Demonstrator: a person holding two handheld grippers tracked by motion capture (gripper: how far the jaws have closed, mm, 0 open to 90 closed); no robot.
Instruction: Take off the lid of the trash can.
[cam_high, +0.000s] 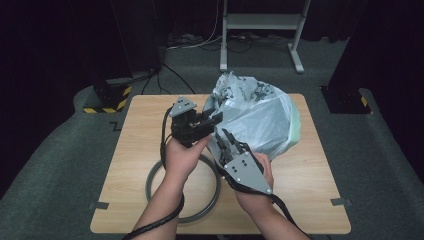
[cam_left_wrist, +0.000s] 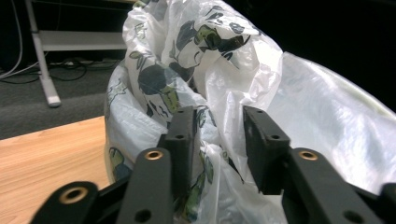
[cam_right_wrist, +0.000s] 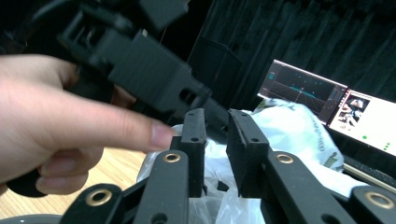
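Evidently both at mouth of translucent white plastic bag with dark leaf print (cam_high: 255, 117), standing on light wooden surface (cam_high: 320, 170), likely to spread opening. Left hand-held gripper (cam_high: 214, 119) jaws apart, film between. Right hand-held gripper (cam_high: 226, 138) jaws narrowly apart around film. Contents hidden; pale green shows through far side.

Your table (cam_high: 310, 190), light wood, square-topped.
On it you've got the printed plastic bag (cam_high: 260, 117) bulging toward the far right, and a grey ring (cam_high: 150, 182) lying flat near the front left, just beside the bag.
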